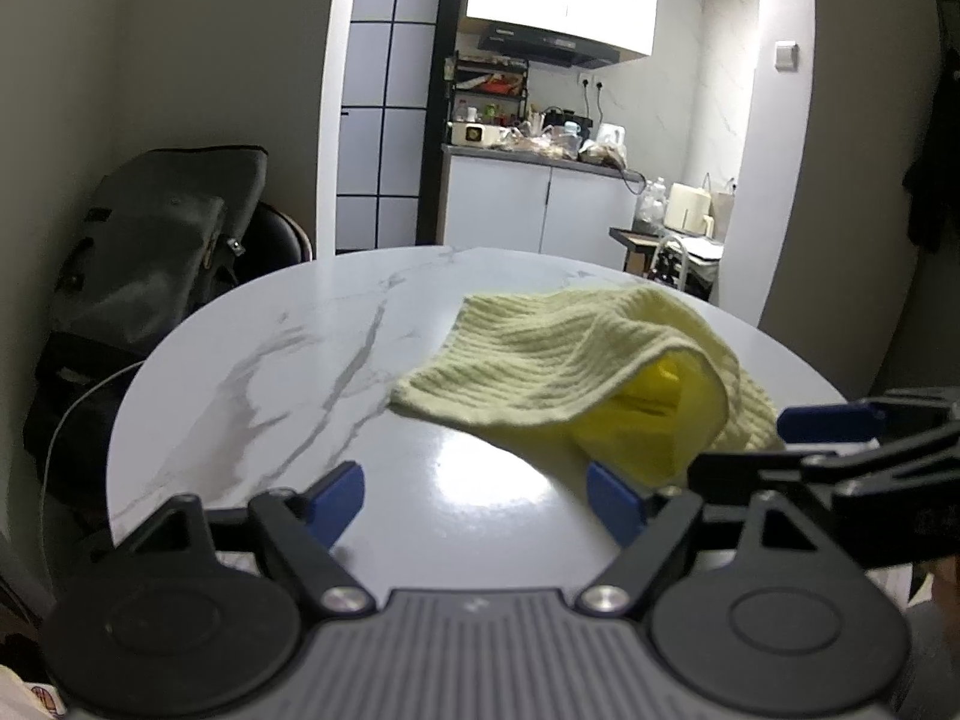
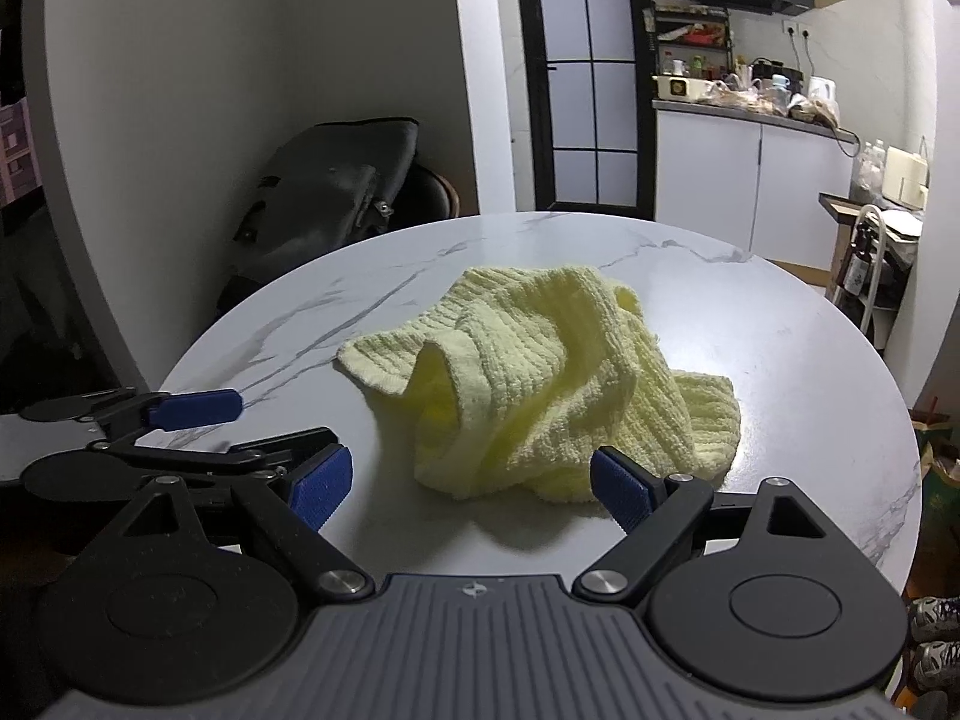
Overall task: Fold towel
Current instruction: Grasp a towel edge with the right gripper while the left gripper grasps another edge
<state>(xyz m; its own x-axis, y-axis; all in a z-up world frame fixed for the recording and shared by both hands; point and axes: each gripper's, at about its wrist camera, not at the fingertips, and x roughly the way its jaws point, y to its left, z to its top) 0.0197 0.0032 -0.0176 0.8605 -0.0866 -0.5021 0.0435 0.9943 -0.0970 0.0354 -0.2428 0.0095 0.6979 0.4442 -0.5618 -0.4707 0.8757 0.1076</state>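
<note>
A pale yellow ribbed towel (image 2: 540,384) lies crumpled in a heap on the round white marble table (image 2: 780,330). In the left wrist view the towel (image 1: 540,360) sits ahead and to the right, one flap arched up over a hollow. My left gripper (image 1: 477,501) is open and empty above the table's near edge, left of the towel. My right gripper (image 2: 471,489) is open and empty just in front of the heap. Each gripper shows in the other's view: the right one (image 1: 840,438) at the right edge, the left one (image 2: 180,420) at the left.
A dark bag (image 2: 324,204) rests on a chair beyond the table's far left edge. A kitchen counter (image 2: 750,114) with clutter stands behind. A small cart (image 2: 870,264) stands at the far right. Shoes (image 2: 930,630) lie on the floor at the right.
</note>
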